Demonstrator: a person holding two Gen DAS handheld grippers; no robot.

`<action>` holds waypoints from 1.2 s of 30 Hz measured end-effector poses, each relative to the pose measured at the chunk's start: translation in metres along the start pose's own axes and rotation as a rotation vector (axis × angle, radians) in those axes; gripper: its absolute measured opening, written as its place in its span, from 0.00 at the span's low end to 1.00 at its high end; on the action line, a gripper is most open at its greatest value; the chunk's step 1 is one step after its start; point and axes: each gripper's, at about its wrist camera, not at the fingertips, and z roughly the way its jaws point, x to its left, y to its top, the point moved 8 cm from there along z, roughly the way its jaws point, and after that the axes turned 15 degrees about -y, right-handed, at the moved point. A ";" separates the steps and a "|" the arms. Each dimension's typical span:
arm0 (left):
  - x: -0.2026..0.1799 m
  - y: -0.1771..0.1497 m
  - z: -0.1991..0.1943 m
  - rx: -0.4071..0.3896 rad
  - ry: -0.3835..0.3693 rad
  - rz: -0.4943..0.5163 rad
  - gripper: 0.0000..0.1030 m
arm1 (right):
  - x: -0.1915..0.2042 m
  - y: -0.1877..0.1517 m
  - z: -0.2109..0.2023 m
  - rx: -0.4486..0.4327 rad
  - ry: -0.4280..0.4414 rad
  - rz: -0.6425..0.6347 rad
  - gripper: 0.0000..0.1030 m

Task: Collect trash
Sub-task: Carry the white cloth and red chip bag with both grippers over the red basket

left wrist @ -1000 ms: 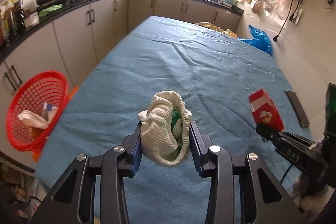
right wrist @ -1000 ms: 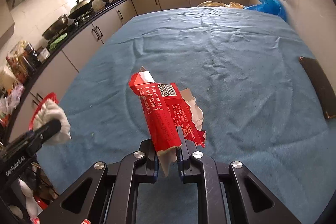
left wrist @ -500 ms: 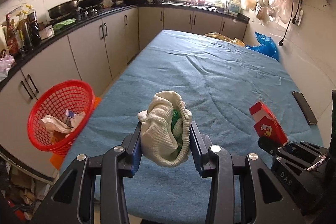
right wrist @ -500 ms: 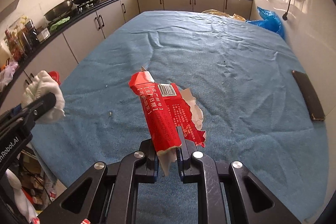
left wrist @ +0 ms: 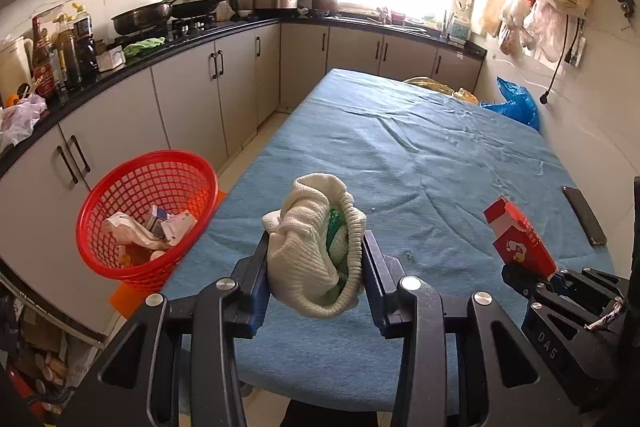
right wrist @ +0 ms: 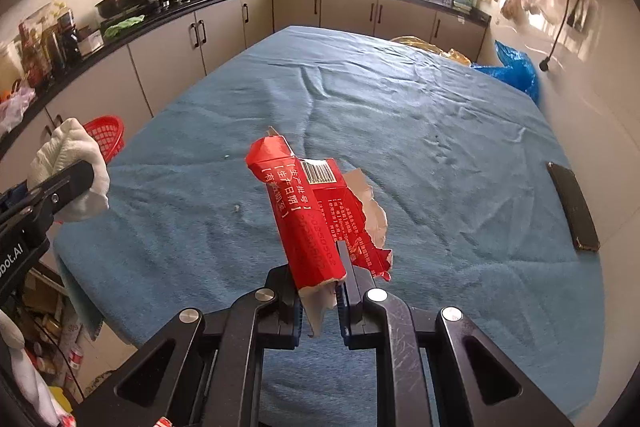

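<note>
— What is your left gripper (left wrist: pixel 316 259) holding?
— It's clamped on a balled white sock (left wrist: pixel 314 247), over the near edge of the blue table (left wrist: pixel 420 155), right of the red basket (left wrist: pixel 148 219).
— And your right gripper (right wrist: pixel 318 291)?
— Pinched tight on a torn red carton (right wrist: pixel 312 215).

My left gripper (left wrist: pixel 314 259) clamps a knit bundle (left wrist: pixel 312 247) above the table's (left wrist: pixel 420 155) near edge; the basket (left wrist: pixel 148 219) sits left, my right gripper (right wrist: pixel 318 291) with its carton (right wrist: pixel 316 219) right.
</note>
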 end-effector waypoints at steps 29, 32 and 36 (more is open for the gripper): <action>0.117 0.018 -0.049 -0.069 0.224 -0.075 0.38 | 0.121 0.042 -0.025 -0.039 0.261 -0.198 0.15; 0.132 0.022 -0.050 -0.068 0.245 -0.075 0.39 | 0.138 0.047 -0.028 -0.043 0.298 -0.215 0.15; 0.151 0.028 -0.050 -0.061 0.251 -0.084 0.39 | 0.158 0.056 -0.033 -0.059 0.333 -0.226 0.15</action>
